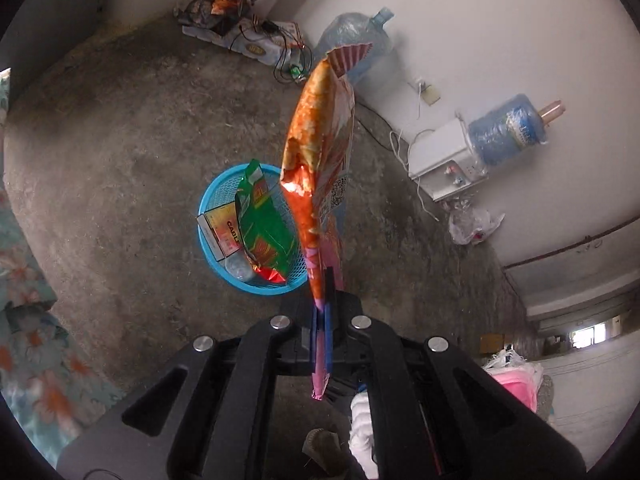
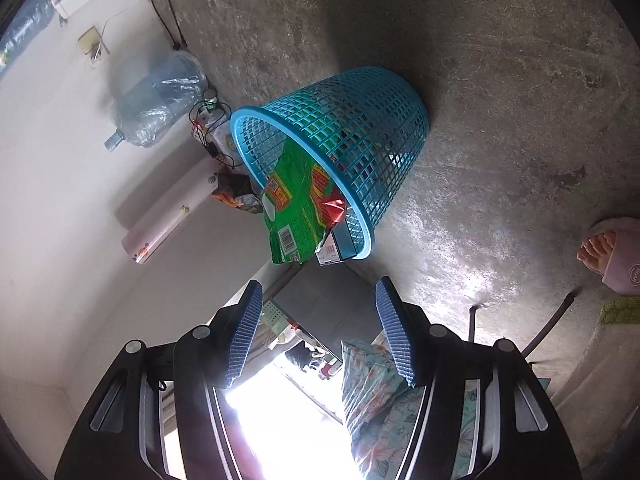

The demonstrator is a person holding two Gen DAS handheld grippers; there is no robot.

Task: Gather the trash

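Left gripper (image 1: 321, 296): jaws closed on orange snack wrapper (image 1: 320, 148), pinched at its pink lower end; wrapper standing up and away from the fingers, above the near right rim of blue mesh basket (image 1: 208, 196). Right gripper (image 2: 318, 328): jaws apart, nothing between the ribbed blue pads (image 2: 244, 340); basket (image 2: 360, 120) just beyond, on grey concrete floor (image 2: 500, 120). In basket: green snack bag (image 1: 262, 224), top sticking out over the rim; printed carton (image 1: 222, 230) to its left; a clear plastic item at the near side, too blurred to identify. Water jugs (image 1: 508, 128) by the far wall. Slippered foot (image 2: 612, 256) at right edge.
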